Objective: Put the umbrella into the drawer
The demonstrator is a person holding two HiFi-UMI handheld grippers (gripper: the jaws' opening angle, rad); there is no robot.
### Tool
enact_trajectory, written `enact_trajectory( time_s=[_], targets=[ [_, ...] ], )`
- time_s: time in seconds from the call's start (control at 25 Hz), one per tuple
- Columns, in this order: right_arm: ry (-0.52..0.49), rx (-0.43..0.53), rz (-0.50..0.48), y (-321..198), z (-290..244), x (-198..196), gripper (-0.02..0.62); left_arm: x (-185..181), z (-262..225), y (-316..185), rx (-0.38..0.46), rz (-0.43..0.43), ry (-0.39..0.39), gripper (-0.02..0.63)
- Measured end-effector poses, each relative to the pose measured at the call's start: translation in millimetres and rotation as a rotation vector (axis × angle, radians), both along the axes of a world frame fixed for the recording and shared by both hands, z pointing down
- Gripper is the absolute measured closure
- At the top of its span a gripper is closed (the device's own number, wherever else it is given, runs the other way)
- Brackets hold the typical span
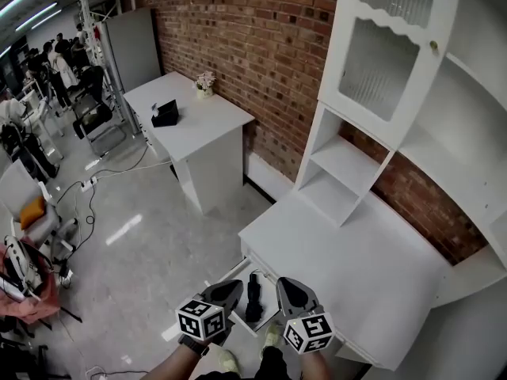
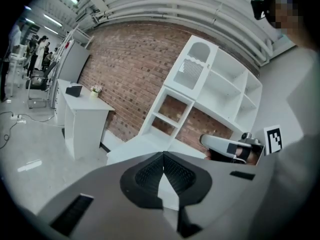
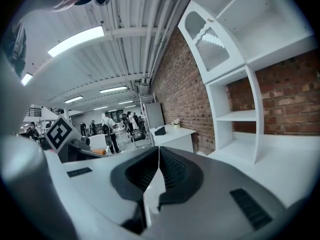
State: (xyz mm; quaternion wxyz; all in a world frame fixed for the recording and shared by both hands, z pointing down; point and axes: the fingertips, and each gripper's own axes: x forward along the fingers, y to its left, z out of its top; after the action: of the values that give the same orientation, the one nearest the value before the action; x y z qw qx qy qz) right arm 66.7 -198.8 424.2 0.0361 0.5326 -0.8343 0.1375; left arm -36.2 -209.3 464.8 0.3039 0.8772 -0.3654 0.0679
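Umbrella (image 1: pixel 253 295), black & folded, lies in the open drawer (image 1: pixel 255 328) at lower centre of the head view. Our left gripper (image 1: pixel 230 290) & right gripper (image 1: pixel 287 287) flank it in frame, each w/ jaws pressed together and empty. The white desk (image 1: pixel 348 260) w/ its shelf unit (image 1: pixel 388 46) fills the right side, against the brick wall (image 1: pixel 261 46). At upper left we see a 2nd white table (image 1: pixel 190 125) w/ a black box (image 1: pixel 165 115) & small flowers (image 1: pixel 205 83).
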Motion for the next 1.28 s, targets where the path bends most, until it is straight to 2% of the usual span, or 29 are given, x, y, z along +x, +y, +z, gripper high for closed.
enact_trajectory(
  time_s=[0.28, 0.64, 0.8, 1.04, 1.28],
  targets=[
    [0.048, 0.119, -0.006, 8, -61, -11, 0.591, -13, -73, 7, 0.121, -0.024, 0.037, 0.6],
    [0.074, 0.149, 0.013, 8, -98, -9, 0.591, -20, -127, 5, 0.203, -0.031, 0.033, 0.6],
    [0.084, 0.188, 0.031, 13, -124, -3, 0.591, -31, -151, 5, 0.257, -0.054, 0.004, 0.6],
    [0.099, 0.277, 0.044, 19, -171, -3, 0.591, -50, -201, 11, 0.364, -0.107, 0.018, 0.6],
    [0.115, 0.336, 0.04, 25, -204, -9, 0.591, -58, -232, 15, 0.426, -0.123, 0.026, 0.6]
  ],
)
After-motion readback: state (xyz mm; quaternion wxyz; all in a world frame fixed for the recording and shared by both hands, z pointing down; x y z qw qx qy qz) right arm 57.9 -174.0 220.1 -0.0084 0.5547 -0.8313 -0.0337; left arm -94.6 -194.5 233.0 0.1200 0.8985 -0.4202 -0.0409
